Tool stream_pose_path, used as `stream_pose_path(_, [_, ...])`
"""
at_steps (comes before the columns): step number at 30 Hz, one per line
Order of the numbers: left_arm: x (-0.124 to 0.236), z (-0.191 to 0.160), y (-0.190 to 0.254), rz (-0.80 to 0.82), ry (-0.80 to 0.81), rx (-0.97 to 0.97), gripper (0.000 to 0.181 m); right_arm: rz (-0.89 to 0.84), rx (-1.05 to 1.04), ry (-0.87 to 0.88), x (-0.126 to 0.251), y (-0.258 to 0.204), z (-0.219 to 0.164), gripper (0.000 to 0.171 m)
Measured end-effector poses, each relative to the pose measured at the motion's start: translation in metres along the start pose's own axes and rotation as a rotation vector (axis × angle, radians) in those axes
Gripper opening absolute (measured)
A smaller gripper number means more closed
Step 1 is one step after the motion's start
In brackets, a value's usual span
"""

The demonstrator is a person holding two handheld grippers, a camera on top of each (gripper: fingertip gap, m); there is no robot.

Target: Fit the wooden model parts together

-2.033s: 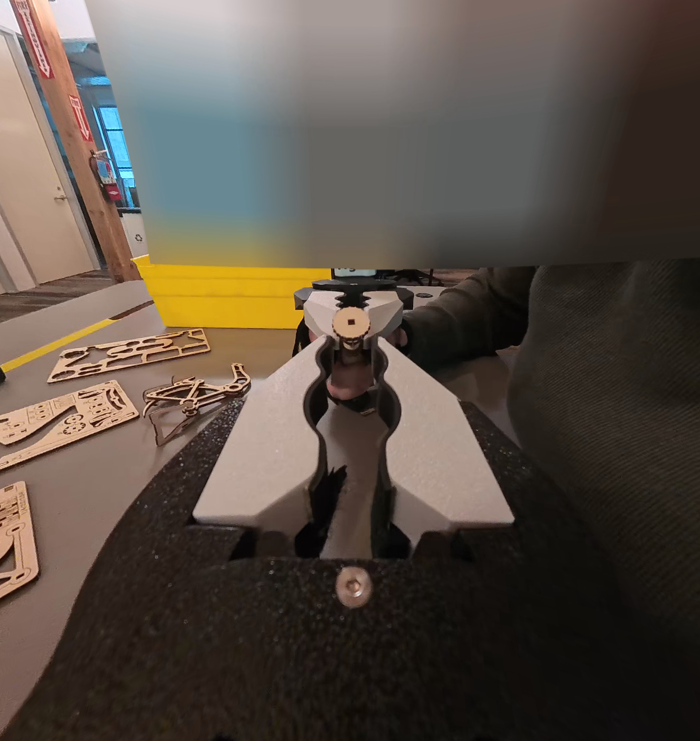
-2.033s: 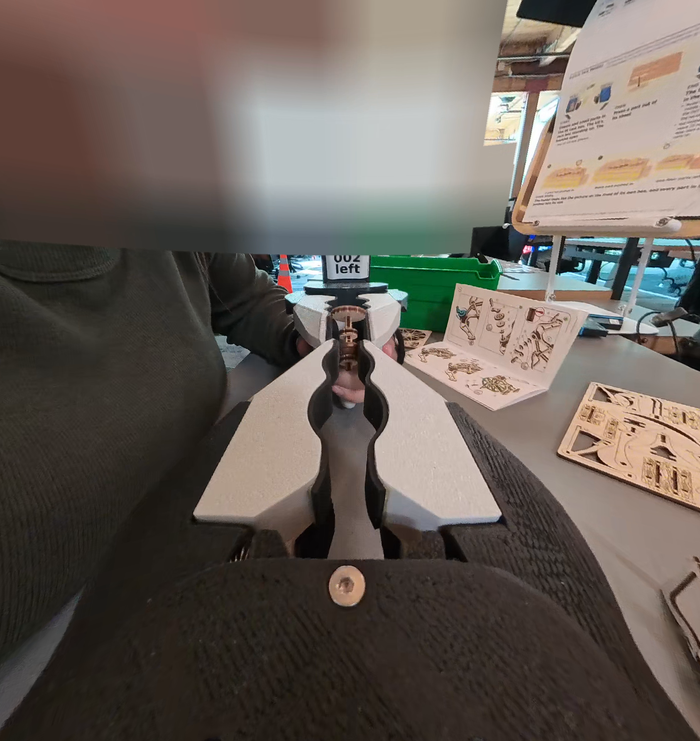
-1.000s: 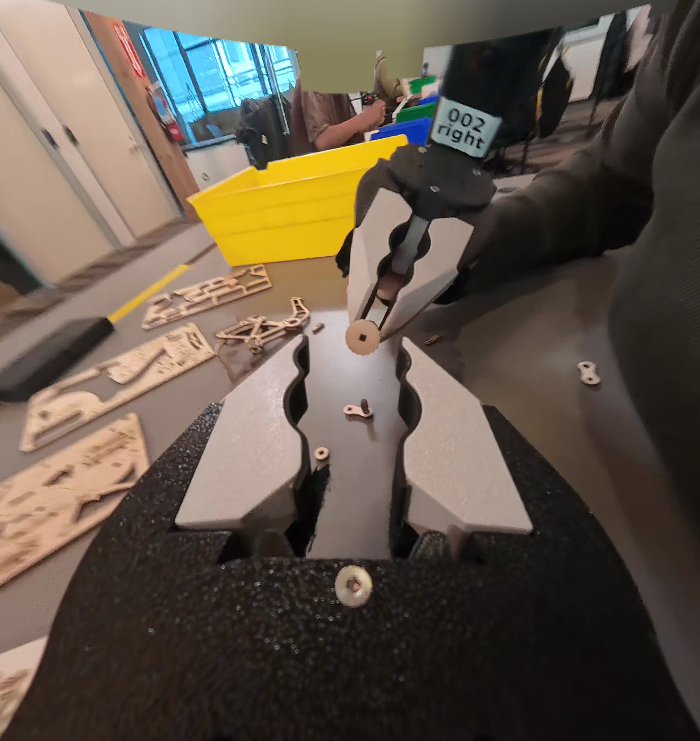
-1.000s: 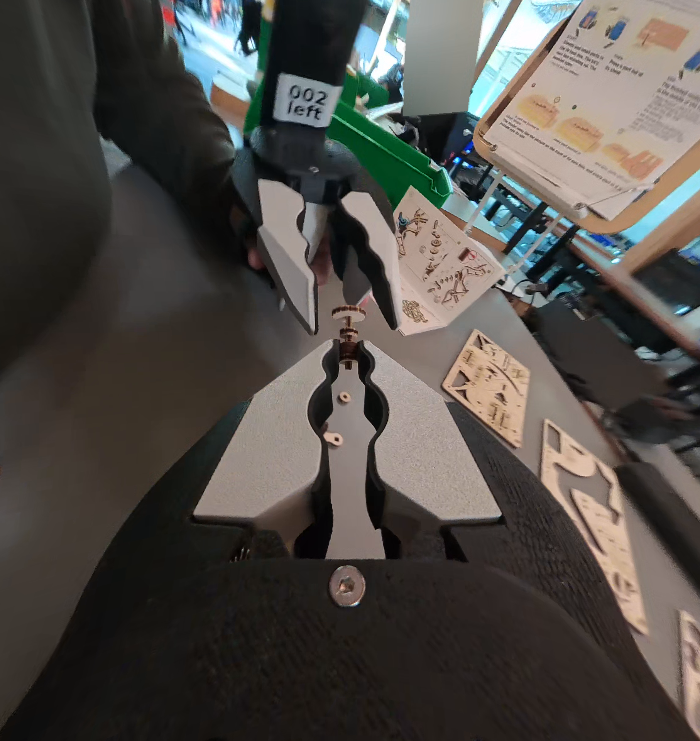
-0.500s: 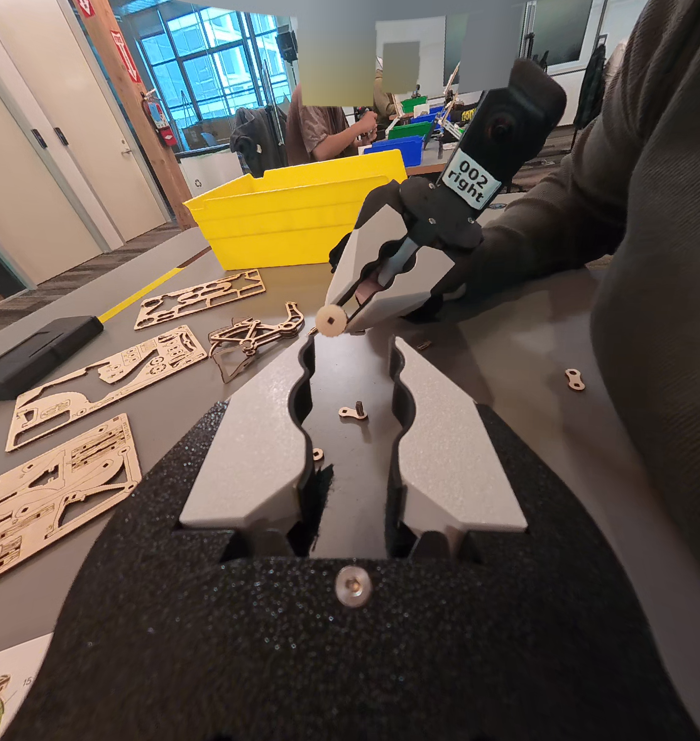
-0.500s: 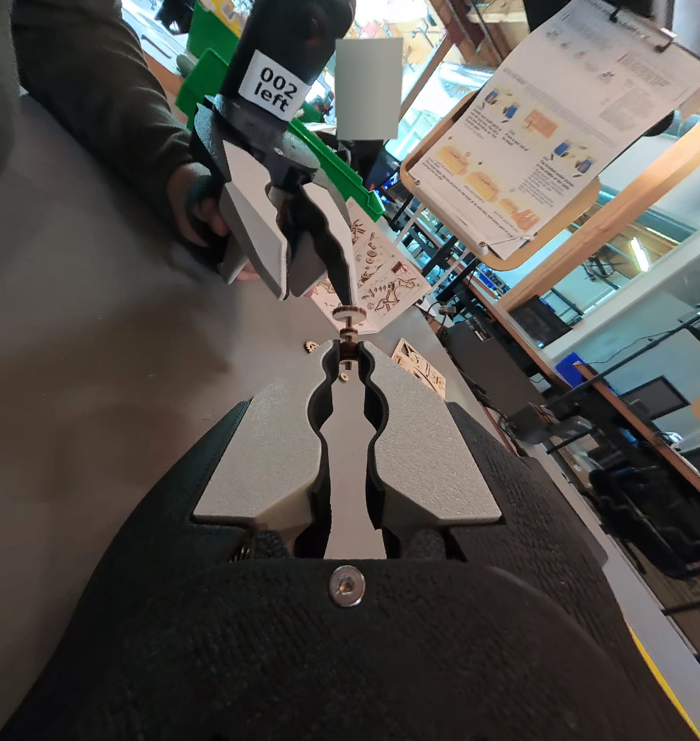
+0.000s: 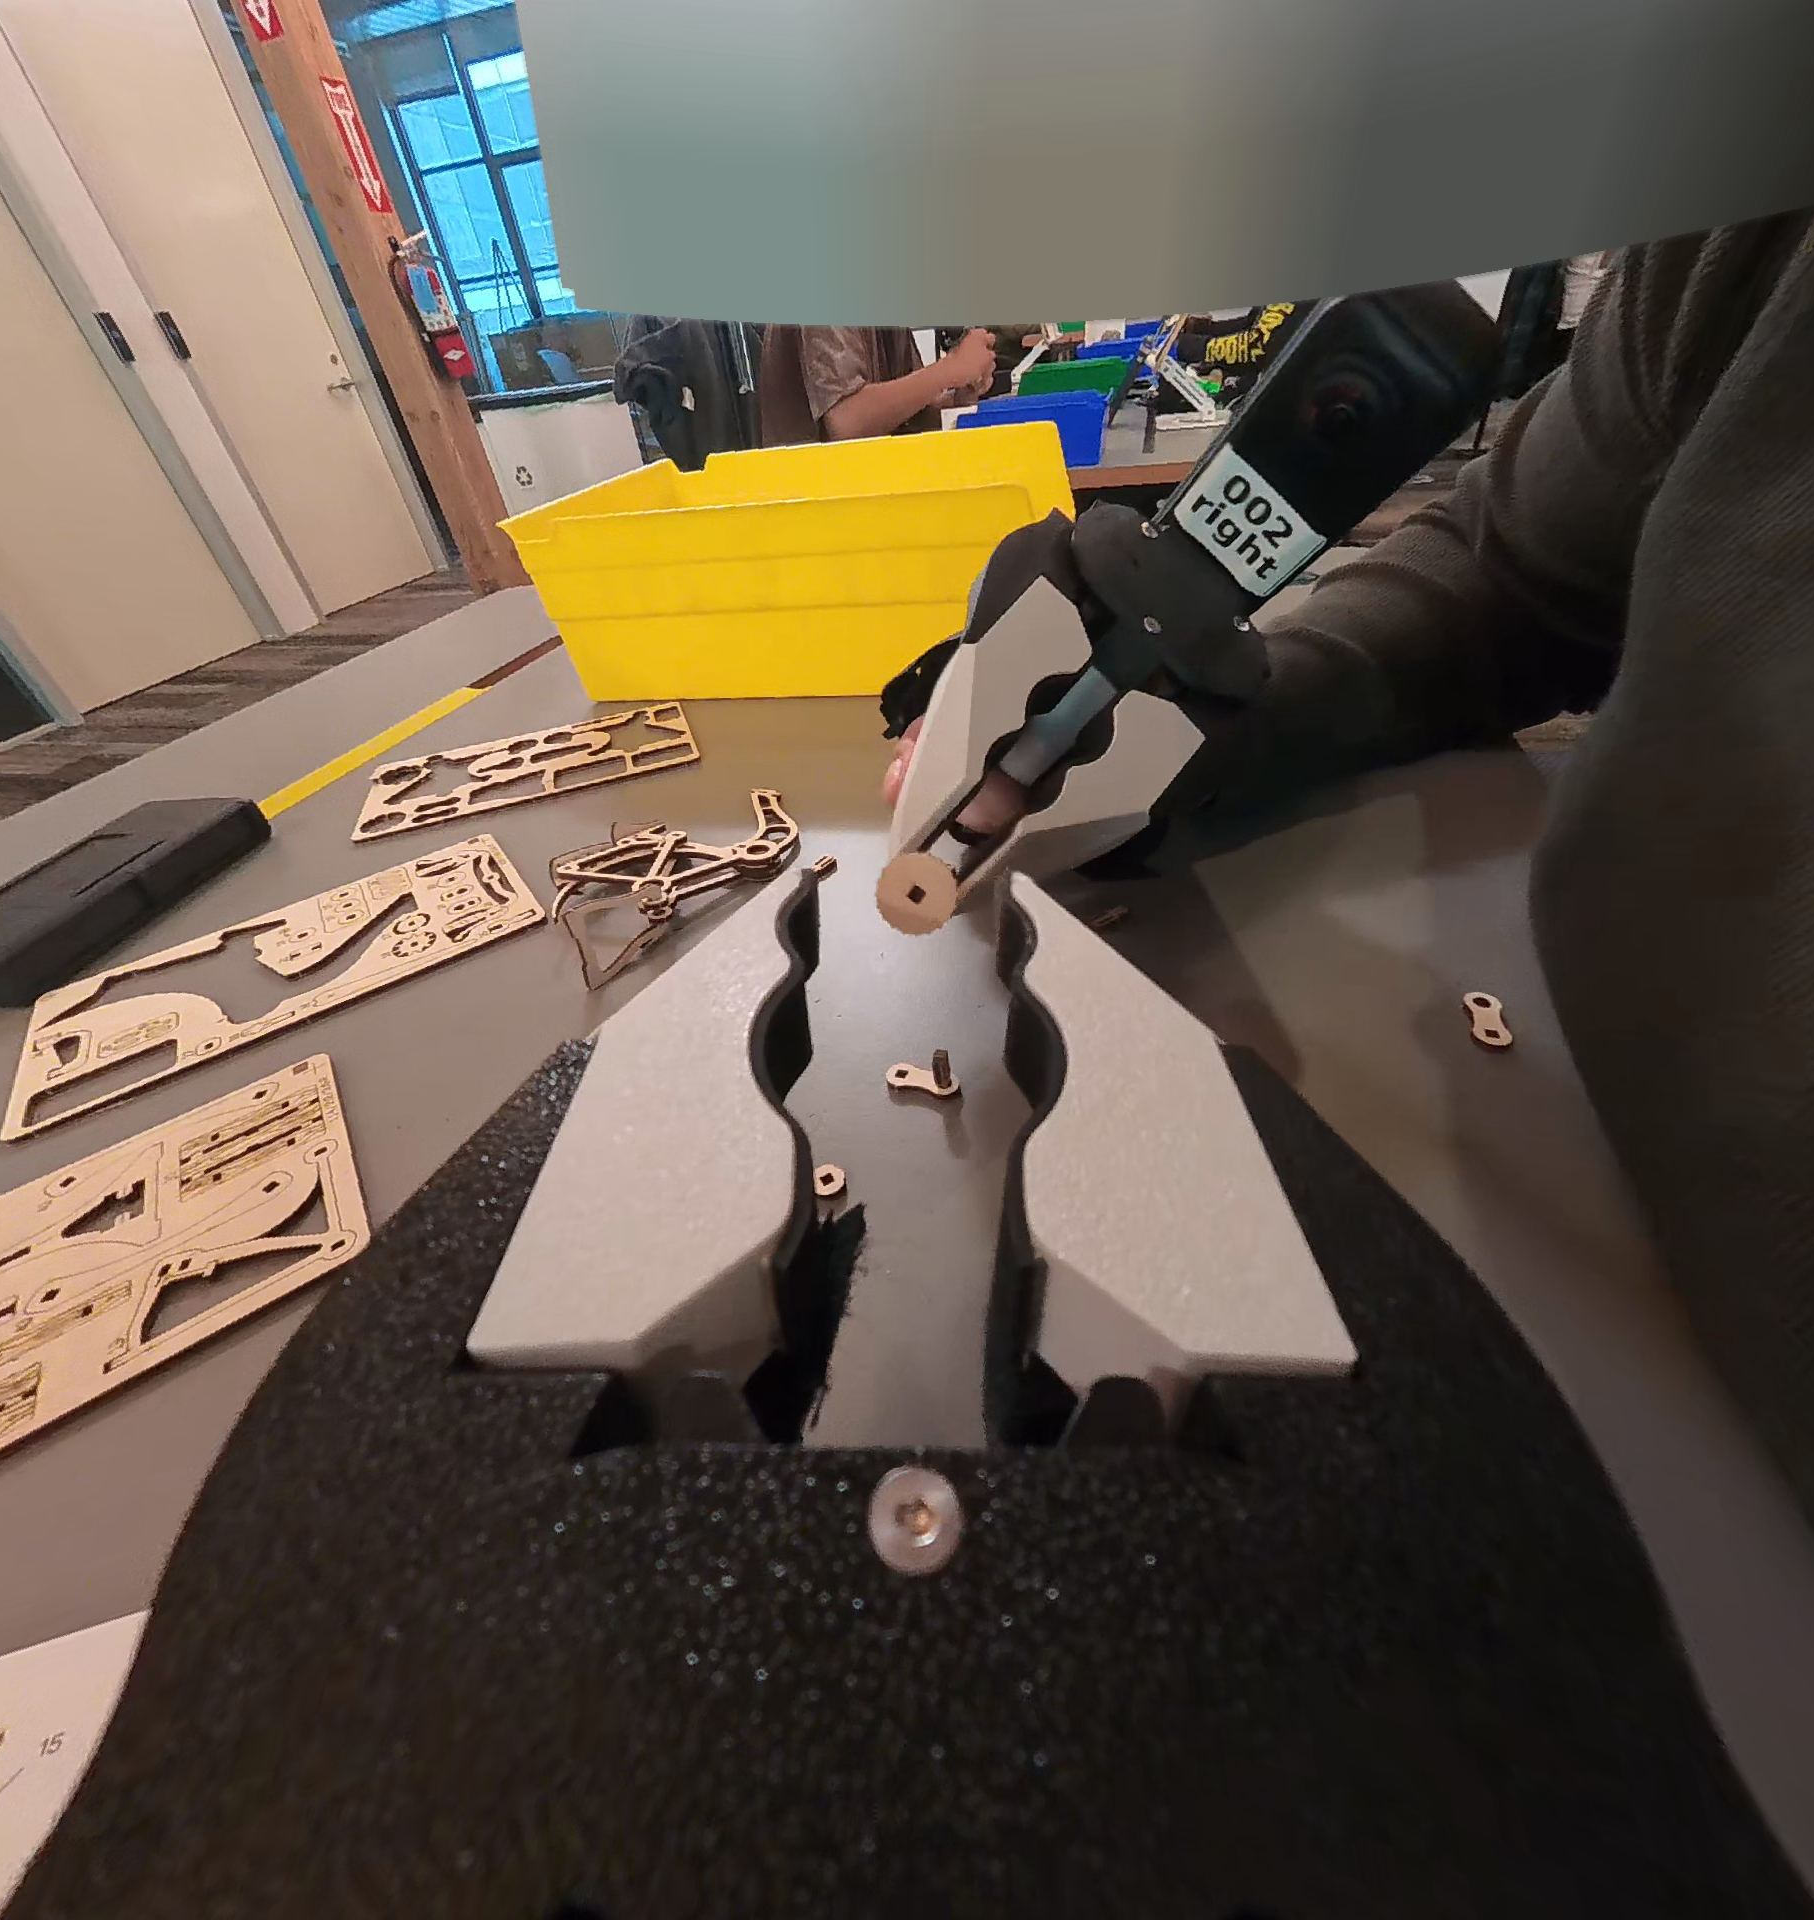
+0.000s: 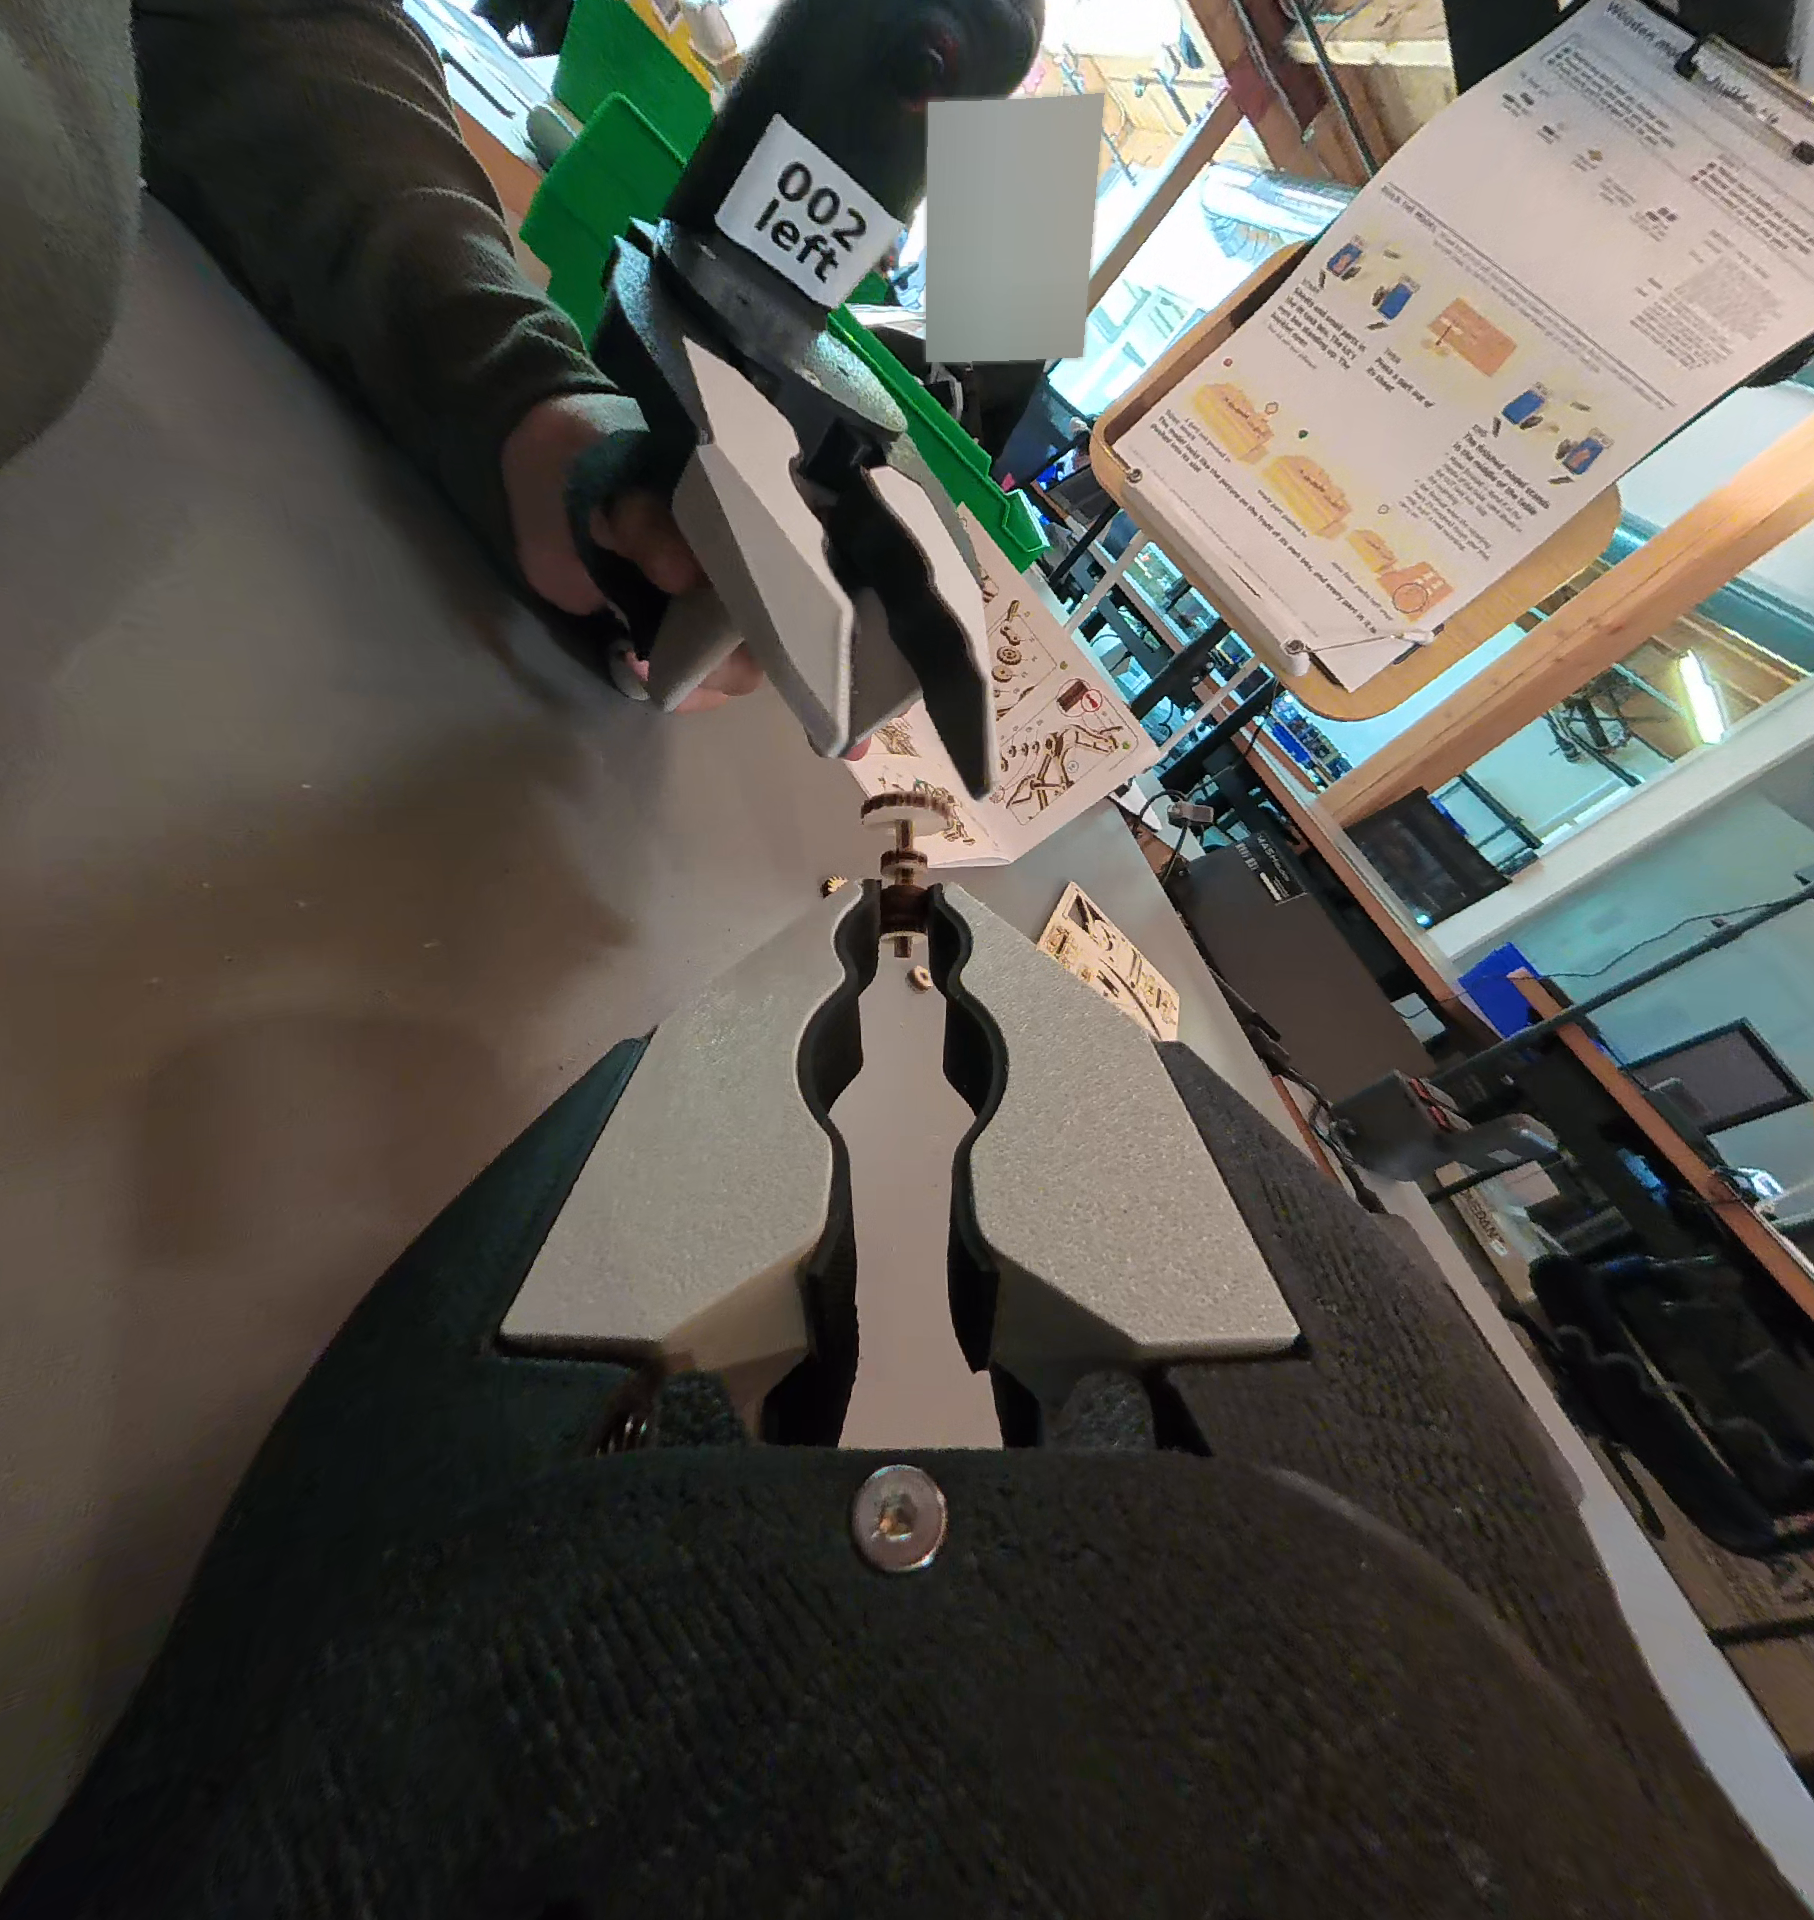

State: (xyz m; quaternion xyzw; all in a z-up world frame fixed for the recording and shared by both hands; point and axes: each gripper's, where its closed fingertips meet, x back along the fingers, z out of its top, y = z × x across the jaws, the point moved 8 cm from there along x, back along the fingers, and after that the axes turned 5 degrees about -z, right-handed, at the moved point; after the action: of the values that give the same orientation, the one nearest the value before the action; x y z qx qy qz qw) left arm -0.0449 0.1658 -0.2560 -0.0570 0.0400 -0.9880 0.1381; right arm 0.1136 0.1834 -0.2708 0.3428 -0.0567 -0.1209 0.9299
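My right gripper [image 8: 898,902] is shut on a small wooden axle with gears [image 8: 901,844] and holds it above the grey table. In the left wrist view the right gripper [image 7: 947,873] comes in from the upper right, with the axle's round end gear [image 7: 918,899] facing me. My left gripper [image 7: 908,940] is open and empty, its tips just short of that gear. In the right wrist view the left gripper [image 8: 903,764] hangs tilted just above the axle's top gear. A small wooden link with a peg [image 7: 924,1078] and a tiny washer [image 7: 828,1179] lie on the table between my left fingers.
A partly built wooden frame [image 7: 664,883] and several cut-out wooden sheets [image 7: 279,956] lie to the left. A yellow bin [image 7: 799,582] stands behind, with a black pad [image 7: 92,883] at far left. Another link [image 7: 1487,1020] lies to the right. A booklet [image 8: 1038,717] and a clipboard [image 8: 1505,343] stand beyond. My left and right fingertips are right by each other. Both grippers' tips are roughly 15 cm from the link [image 7: 1487,1020].
The right gripper has tilted sideways, still holding the axle. The left gripper has stayed open and has leaned over, its tips now just above the top gear instead of flanking it.
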Motion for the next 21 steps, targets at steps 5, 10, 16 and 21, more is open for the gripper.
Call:
stream_pose_path(5, [-0.0013, -0.0002, -0.0003, 0.028, -0.004, -0.020, 0.023, -0.002, -0.005, 0.004, 0.0002, 0.0008, -0.0003, 0.007])
stream_pose_path(10, [-0.0008, 0.0000, -0.0005, 0.025, 0.003, -0.020, 0.022, 0.001, -0.003, 0.003, -0.0002, 0.0007, -0.0007, 0.007])
stream_pose_path(16, [-0.0003, 0.0001, -0.0012, 0.026, 0.007, -0.012, 0.022, 0.002, -0.001, 0.001, -0.0004, 0.0006, -0.0010, 0.007])
stream_pose_path(21, [-0.0003, 0.0000, -0.0015, 0.026, 0.008, -0.010, 0.021, 0.001, -0.002, 0.002, -0.0002, 0.0007, -0.0010, 0.007])
